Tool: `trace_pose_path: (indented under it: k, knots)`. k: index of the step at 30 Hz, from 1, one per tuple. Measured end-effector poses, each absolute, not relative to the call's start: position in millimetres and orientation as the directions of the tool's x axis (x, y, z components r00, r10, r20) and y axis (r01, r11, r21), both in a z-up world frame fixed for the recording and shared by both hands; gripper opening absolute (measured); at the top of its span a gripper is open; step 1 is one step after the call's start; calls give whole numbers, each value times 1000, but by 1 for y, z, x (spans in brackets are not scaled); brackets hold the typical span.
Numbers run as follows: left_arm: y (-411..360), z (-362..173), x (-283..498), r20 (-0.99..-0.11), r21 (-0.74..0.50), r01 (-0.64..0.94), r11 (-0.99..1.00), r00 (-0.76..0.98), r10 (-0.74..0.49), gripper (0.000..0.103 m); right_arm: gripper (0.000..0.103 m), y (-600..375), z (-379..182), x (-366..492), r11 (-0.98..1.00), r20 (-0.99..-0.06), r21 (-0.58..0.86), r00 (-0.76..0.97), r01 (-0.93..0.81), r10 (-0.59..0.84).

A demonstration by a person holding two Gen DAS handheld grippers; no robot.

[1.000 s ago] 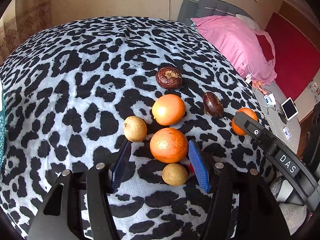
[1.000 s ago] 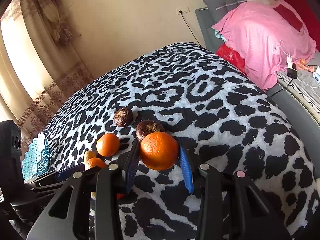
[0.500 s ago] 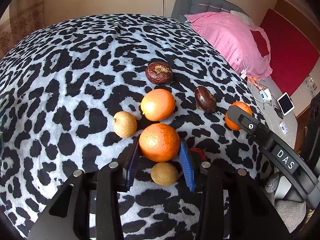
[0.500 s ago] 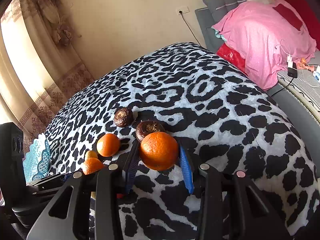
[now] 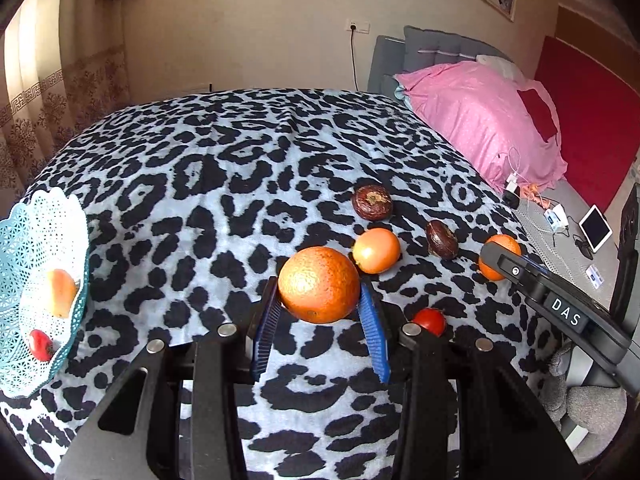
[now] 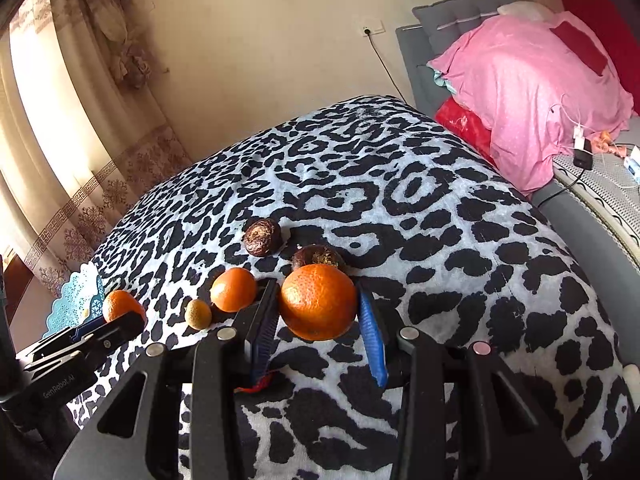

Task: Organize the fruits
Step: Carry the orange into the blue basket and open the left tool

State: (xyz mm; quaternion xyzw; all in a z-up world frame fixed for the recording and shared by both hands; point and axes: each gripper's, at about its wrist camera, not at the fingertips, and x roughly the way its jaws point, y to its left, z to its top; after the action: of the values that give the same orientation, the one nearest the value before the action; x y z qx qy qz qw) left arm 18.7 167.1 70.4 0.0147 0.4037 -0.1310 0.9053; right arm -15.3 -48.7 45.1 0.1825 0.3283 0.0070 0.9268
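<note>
Oranges — the left claw (image 5: 320, 316) is clamped on one orange (image 5: 319, 284), the right claw (image 6: 318, 320) on another orange (image 6: 319, 301); a basket (image 5: 24, 376) sits at nine o'clock.

Fruits spread on the leopard-print blanket (image 5: 192, 184), basket at its left edge.
The teal lattice plastic basket (image 5: 24, 368) holds two fruits; right of it, each hand-held gripper has a round orange between its fingers, with dark wrinkled passion fruits (image 5: 372, 202) behind.
</note>
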Motion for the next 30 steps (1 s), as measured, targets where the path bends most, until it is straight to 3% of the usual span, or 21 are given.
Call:
trace_pose_path:
  k: [7, 30]
  knots:
    - [211, 87, 9, -678, -18, 156, 988, 724, -127, 40, 39, -27, 58, -19, 937, -598, 343, 785, 66, 163]
    - [379, 99, 1, -637, -72, -147, 987, 768, 68, 40, 39, 74, 79, -6, 957, -620, 275, 743, -96, 253]
